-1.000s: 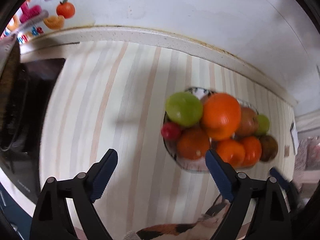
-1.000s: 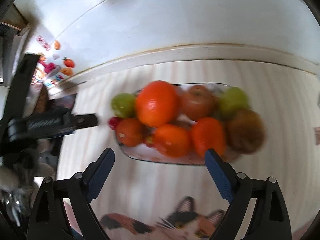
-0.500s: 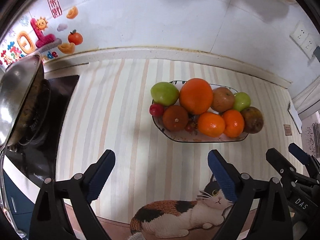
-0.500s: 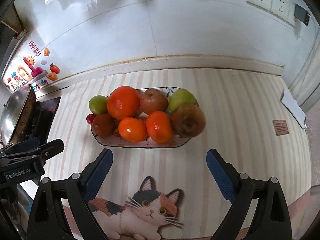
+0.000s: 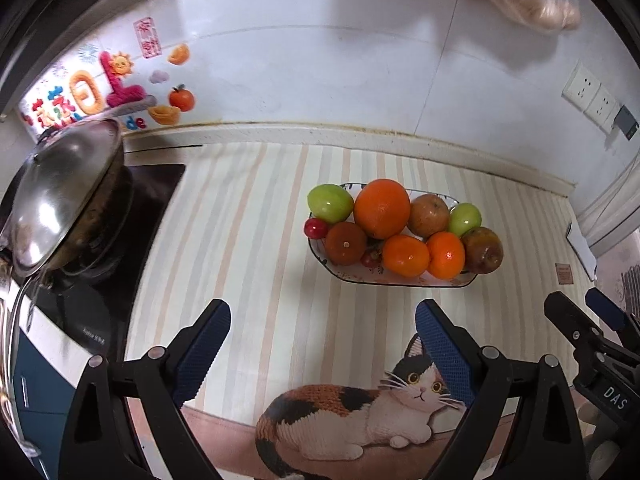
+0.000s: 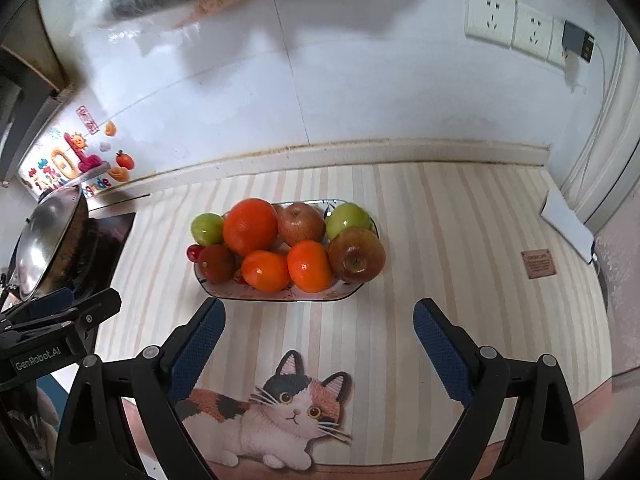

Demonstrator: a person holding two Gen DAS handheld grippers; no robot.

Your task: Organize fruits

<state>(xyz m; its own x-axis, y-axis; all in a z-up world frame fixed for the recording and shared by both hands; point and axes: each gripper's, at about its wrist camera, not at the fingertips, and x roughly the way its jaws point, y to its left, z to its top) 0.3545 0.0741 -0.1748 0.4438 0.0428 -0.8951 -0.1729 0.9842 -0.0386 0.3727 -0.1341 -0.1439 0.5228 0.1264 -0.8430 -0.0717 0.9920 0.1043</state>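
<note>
An oval plate (image 5: pixel 400 281) (image 6: pixel 280 297) piled with fruit stands on the striped counter mat. It holds a large orange (image 5: pixel 382 208) (image 6: pixel 250 226), two green apples (image 5: pixel 330 203) (image 6: pixel 347 219), red-brown apples (image 5: pixel 483 250) (image 6: pixel 357 255), small oranges (image 5: pixel 405 255) (image 6: pixel 310 266) and small red fruits (image 5: pixel 316 228). My left gripper (image 5: pixel 322 320) is open and empty, held above the mat in front of the plate. My right gripper (image 6: pixel 318 320) is open and empty, also in front of the plate.
A lidded wok (image 5: pixel 60 204) (image 6: pixel 48 240) sits on a black stove at the left. A cat picture (image 5: pixel 360 412) (image 6: pixel 276 412) marks the mat's front edge. The white tiled wall with sockets (image 6: pixel 512 20) stands behind. A white paper (image 6: pixel 568 224) lies at right.
Both grippers have pulled back and up from the plate, so the fruit looks smaller and farther. Both stay open and empty. The fruit has not moved.
</note>
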